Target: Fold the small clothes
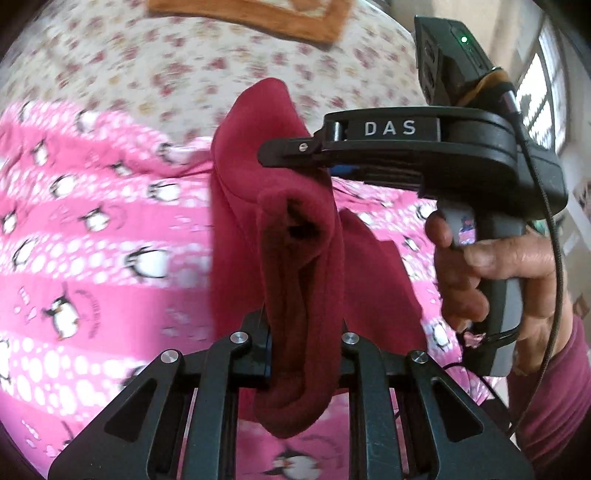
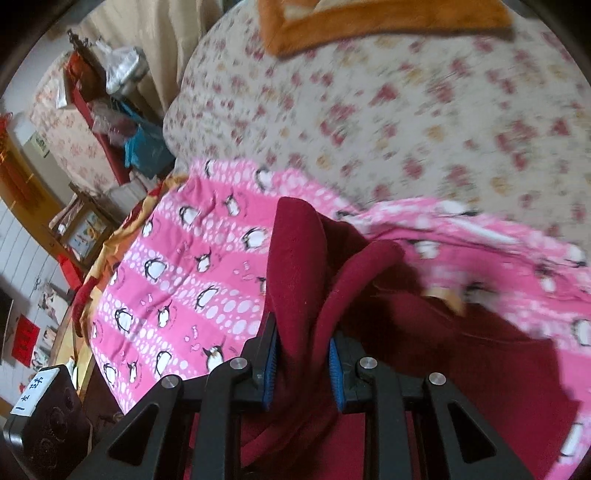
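A dark red fleece garment point(image 1: 295, 240) is lifted off a pink penguin-print blanket point(image 1: 92, 221). In the left wrist view my left gripper point(image 1: 306, 354) is shut on a bunched fold of it, and the cloth hangs down past the fingers. My right gripper point(image 1: 266, 155), held by a person's hand point(image 1: 480, 258), pinches the garment's upper edge farther away. In the right wrist view the right gripper point(image 2: 303, 350) is shut on a thick fold of the red garment point(image 2: 306, 258) between its blue pads point(image 2: 338, 373). The rest of the garment trails right over the pink blanket point(image 2: 192, 258).
The blanket lies on a bed with a floral sheet point(image 2: 406, 110). An orange-edged towel point(image 2: 369, 22) lies at the far side. The bed's left edge drops to cluttered furniture and bags point(image 2: 110, 92). A dark box with a white label point(image 2: 44, 424) sits low left.
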